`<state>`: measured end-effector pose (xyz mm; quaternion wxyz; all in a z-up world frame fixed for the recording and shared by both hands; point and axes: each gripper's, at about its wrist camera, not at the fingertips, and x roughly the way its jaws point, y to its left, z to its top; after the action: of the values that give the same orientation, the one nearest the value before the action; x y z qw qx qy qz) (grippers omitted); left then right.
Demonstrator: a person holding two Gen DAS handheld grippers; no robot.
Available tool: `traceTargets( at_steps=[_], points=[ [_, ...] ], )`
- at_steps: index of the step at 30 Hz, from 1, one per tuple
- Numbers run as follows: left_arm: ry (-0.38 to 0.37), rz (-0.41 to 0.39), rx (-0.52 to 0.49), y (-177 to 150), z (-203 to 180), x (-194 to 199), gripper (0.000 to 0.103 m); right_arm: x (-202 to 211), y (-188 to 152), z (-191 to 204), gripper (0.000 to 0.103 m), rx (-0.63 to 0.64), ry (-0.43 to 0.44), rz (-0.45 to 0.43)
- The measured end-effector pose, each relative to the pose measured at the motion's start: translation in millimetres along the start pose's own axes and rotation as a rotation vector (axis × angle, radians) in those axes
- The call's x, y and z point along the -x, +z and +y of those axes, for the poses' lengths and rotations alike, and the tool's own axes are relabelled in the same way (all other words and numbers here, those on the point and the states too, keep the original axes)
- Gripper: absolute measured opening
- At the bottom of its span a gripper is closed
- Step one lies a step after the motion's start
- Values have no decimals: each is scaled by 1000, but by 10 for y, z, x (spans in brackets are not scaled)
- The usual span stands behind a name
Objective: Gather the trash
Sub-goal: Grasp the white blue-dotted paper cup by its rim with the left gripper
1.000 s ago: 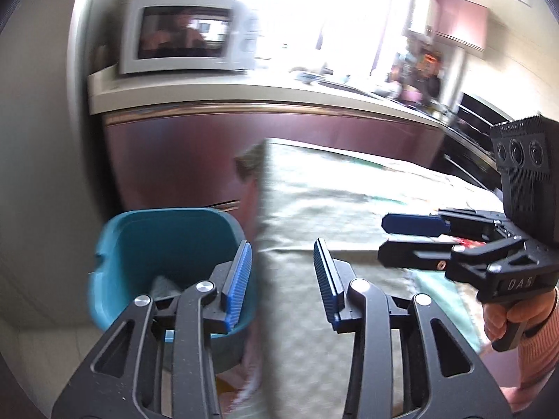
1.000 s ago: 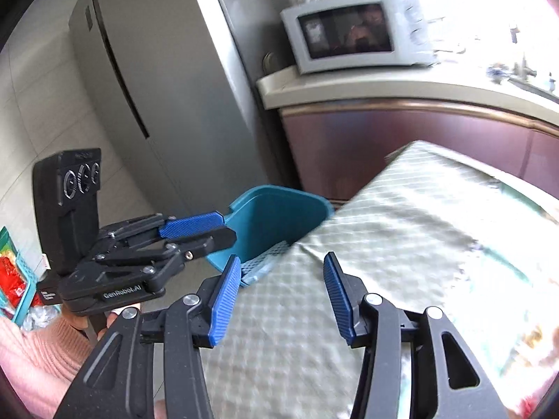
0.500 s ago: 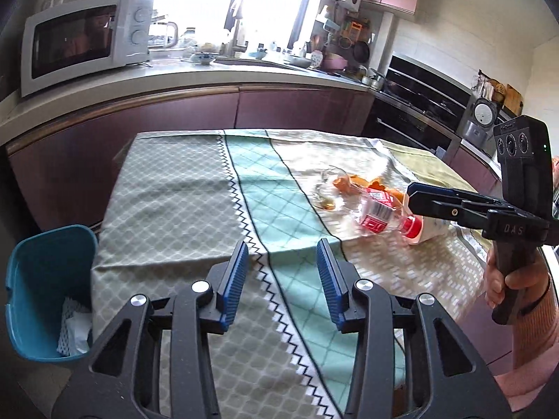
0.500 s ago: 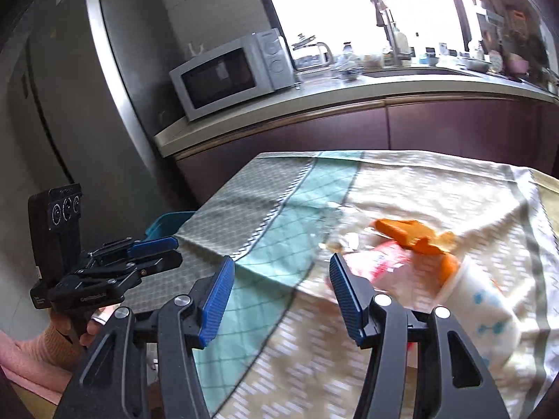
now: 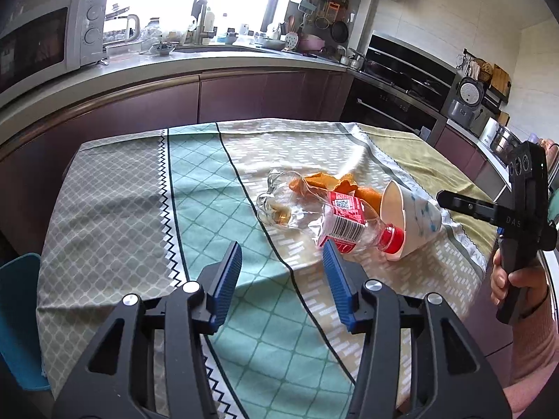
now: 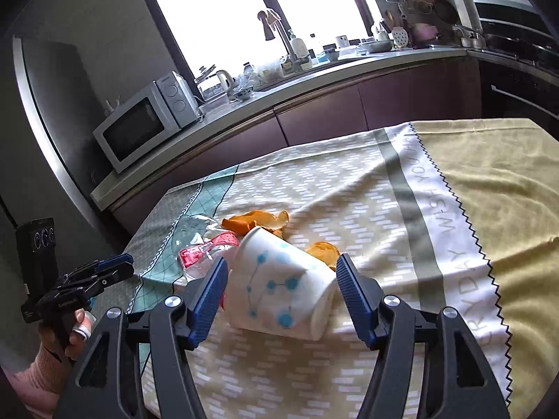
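A trash pile lies mid-table on the patterned cloth: a crushed clear bottle (image 5: 344,225) with a red label and red cap, a white paper cup (image 6: 279,293) with blue dots on its side, orange peels (image 6: 256,223) and a clear wrapper (image 5: 276,202). My left gripper (image 5: 281,248) hovers over bare cloth just short of the bottle, its jaws opening with nothing between them. My right gripper (image 6: 283,262) faces the cup; its jaws are opening, the cup lies between the blue pads, and they do not touch it.
A teal bin (image 5: 17,314) stands on the floor off the table's left end. A counter behind carries a microwave (image 6: 146,125), a sink and dishes. An oven (image 5: 401,80) stands at the far right. Each gripper is held by a hand (image 5: 506,279).
Both grippers have swung away from the teal bin to the trash pile in the middle of the table. Both pairs of jaws stand wider than before.
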<state>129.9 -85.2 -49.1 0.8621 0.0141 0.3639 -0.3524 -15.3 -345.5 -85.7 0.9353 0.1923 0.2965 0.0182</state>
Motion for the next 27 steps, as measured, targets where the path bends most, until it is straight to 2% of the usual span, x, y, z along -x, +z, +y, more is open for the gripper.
traceTargets(
  at_steps=[4, 7, 14, 16, 20, 27],
  points=[
    [-19, 23, 27, 100, 15, -150, 48, -36, -56, -133, 63, -39, 12, 19],
    [-65, 50, 46, 101, -55, -240, 48, -53, -110, -211, 63, -65, 36, 28],
    [-188, 142, -15, -115, -553, -501, 48, -109, -176, -301, 63, -110, 92, 46],
    [-224, 167, -18, -159, -675, -589, 48, -131, -193, -322, 60, -120, 105, 53],
    [-267, 200, -1, -182, -814, -753, 48, -141, -230, -350, 44, -126, 123, 60],
    [-267, 216, 51, -116, -787, -937, 48, -53, -231, -384, 15, -128, 179, 39]
  ],
)
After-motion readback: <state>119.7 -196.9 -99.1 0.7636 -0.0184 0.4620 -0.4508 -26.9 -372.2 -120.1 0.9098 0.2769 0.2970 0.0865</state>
